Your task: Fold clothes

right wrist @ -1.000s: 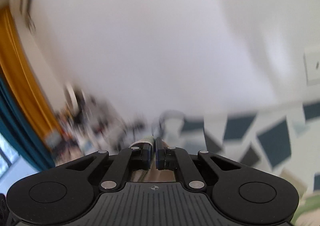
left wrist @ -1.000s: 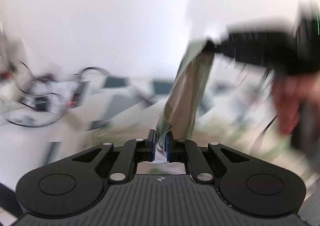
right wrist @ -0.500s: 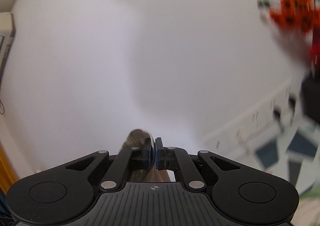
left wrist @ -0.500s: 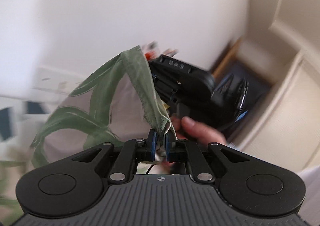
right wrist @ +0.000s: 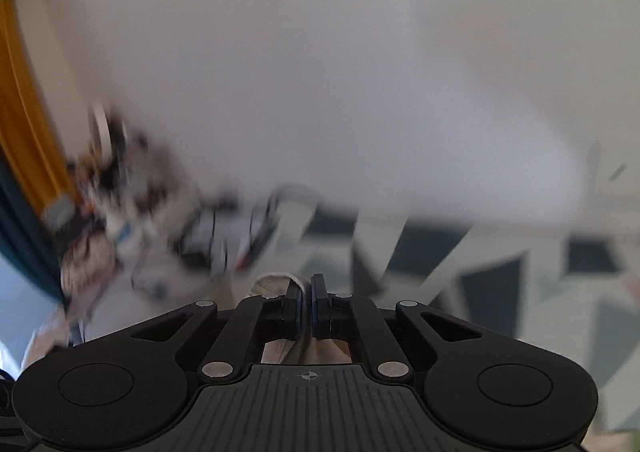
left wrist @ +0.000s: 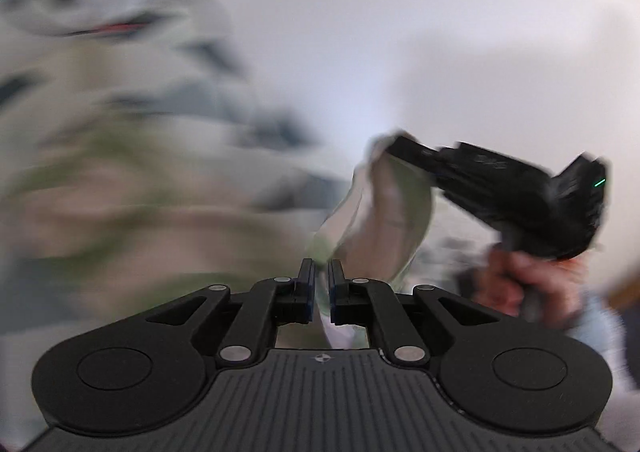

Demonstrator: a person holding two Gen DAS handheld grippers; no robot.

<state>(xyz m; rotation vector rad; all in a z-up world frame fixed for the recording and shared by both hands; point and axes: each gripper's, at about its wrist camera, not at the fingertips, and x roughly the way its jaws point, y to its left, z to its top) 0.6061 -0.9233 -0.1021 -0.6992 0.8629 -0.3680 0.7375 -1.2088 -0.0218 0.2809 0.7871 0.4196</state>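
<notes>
Holding a pale green-and-beige cloth (left wrist: 384, 212) in the air between them, both tongs are clenched on it: left tongs (left wrist: 322, 284) pinch one edge, right tongs (left wrist: 394, 150) pinch the far end, so the fabric hangs slack between the two grips. Judged thin, light and limp, it sags and twists freely, so corners or hem are the best holds. In the right wrist view, right tongs (right wrist: 306, 306) show beige fabric nipped between their pads; motion blur hides everything below.
</notes>
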